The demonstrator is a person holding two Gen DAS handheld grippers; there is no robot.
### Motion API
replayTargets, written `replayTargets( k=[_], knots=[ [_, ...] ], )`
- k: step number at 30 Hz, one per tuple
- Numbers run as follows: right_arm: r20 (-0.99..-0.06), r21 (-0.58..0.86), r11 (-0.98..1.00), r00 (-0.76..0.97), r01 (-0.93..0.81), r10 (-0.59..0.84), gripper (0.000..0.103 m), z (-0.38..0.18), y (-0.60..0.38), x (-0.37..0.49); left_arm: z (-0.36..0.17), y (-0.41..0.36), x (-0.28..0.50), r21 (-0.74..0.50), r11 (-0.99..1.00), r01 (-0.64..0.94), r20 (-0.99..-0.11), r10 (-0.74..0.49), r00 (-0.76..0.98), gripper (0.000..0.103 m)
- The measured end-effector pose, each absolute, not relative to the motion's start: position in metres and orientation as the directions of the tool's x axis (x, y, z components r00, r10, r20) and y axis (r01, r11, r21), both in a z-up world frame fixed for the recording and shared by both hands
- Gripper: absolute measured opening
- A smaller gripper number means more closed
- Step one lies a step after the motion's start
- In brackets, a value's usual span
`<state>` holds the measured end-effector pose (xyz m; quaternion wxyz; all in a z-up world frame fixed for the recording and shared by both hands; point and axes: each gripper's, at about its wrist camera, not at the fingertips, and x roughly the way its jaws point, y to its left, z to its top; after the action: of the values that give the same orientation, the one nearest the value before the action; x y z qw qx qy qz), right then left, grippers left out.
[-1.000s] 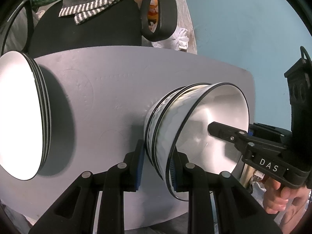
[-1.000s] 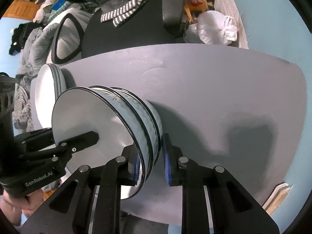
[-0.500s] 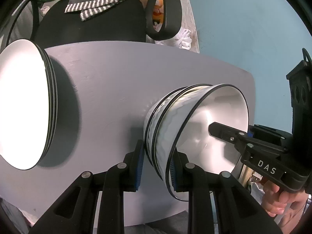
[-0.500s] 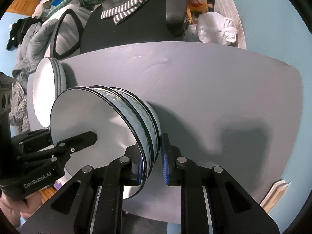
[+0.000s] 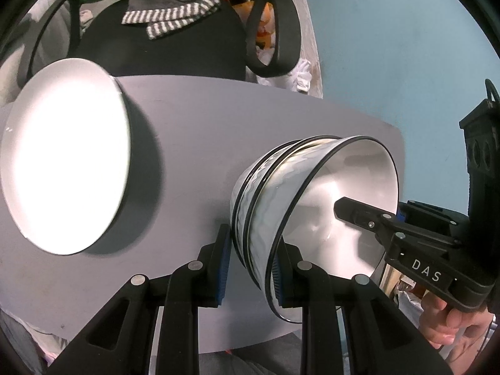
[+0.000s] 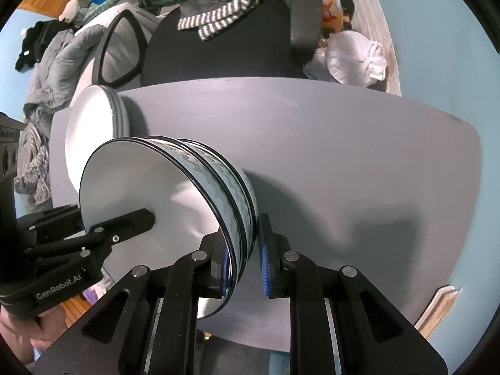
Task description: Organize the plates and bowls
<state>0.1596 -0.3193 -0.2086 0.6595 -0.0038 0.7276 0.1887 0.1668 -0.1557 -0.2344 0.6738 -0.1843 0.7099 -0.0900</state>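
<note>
Left wrist view: the left gripper (image 5: 250, 264) pinches the near rim of a stack of nested bowls (image 5: 312, 206), one blue pad outside the wall, one inside. Opposite it, the right gripper (image 6: 243, 261) clamps the same stack (image 6: 175, 200) on its other rim in the same way, a hand (image 5: 450, 322) behind its handle. A stack of white plates (image 5: 65, 172) lies on the grey table (image 5: 200, 131) to the left of both tongs, well apart from the bowls. Beyond the table stands a black office chair (image 6: 218, 53) with striped cloth (image 6: 218, 18) on it.
</note>
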Motion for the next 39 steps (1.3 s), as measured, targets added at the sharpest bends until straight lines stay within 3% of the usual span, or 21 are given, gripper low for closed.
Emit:
replayTargets(
  k=[23, 39],
  knots=[
    [-0.964, 0.265, 0.888, -0.081, -0.375, 0.253, 0.016, -0.169, -0.210, 0.166, -0.195, -0.044, 0.151, -0.382, 0.892, -0.243, -0.924, -0.369, 0.097, 0.023],
    [-0.963, 0.271, 0.871, -0.118, -0.410, 0.244, 0.016, -0.189, -0.126, 0.175, -0.223, 0.033, 0.146, -0.370, 0.872, -0.320, -0.929, -0.358, 0.097, 0.023]
  ],
)
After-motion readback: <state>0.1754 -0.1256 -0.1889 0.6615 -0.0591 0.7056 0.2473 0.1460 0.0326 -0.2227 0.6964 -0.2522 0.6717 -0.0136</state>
